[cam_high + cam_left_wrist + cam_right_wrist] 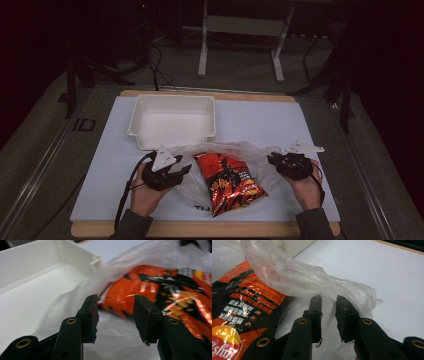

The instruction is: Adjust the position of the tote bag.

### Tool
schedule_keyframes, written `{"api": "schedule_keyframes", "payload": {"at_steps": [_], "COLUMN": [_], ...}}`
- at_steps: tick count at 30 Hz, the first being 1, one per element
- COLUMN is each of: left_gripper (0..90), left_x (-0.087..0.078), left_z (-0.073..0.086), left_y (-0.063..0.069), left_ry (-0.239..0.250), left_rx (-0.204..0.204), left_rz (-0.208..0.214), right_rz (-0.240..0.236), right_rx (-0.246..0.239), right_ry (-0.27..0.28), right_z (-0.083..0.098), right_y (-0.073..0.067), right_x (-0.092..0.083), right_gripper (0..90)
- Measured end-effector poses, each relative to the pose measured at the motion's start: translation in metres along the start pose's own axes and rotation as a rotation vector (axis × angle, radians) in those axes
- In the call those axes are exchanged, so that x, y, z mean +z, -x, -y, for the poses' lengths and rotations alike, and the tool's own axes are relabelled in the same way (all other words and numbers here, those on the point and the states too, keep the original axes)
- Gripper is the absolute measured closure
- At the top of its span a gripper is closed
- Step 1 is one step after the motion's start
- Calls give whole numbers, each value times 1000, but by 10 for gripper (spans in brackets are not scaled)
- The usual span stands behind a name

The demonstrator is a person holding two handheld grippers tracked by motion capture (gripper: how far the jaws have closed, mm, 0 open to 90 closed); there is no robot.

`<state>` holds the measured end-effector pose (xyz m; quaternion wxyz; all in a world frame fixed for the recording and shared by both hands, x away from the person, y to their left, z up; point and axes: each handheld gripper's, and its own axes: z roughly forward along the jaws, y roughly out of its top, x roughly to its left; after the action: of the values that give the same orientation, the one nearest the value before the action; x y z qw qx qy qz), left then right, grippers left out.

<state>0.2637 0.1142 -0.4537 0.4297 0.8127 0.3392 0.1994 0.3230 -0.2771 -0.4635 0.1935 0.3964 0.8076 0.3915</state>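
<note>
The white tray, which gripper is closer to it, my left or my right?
Left. The left gripper sits just below the white tray, near its front left corner. The right gripper is farther off, across the chip bag to the right.

Snack bag (227, 182): lies on plastic bag (255, 155), near front edge of table (310, 125). Tray (172, 121): behind it, toward the left. Left gripper (182, 170): just left of the bags. Right gripper (274, 160): just right.

Dim room, grey floor (240, 70). White frame legs (202, 50) behind bench (310, 125). Black cables (155, 65) trailing at back left.
</note>
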Motion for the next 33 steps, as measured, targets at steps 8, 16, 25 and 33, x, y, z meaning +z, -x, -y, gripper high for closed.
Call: {"api": "schedule_keyframes", "payload": {"at_steps": [8,16,25,33], "left_gripper": [590,692,727,717], "left_x": [51,85,106,121], "left_z": [0,2,0,-9], "left_y": [8,-6,-7,1], "left_ry": [-213,-284,-292,-277], "left_rx": [10,-41,-46,20], "left_rz": [-61,-122,-110,-95], "right_rz": [-19,-22,-34,-31], "right_rx": [-4,-5,-2,-11], "right_ry": [-9,-24,-57,-79], "right_z": [0,5,11,13], "right_y": [-5,-5,-6,-8], "right_x": [5,7,15,18], "right_gripper": [702,703,684,663]}}
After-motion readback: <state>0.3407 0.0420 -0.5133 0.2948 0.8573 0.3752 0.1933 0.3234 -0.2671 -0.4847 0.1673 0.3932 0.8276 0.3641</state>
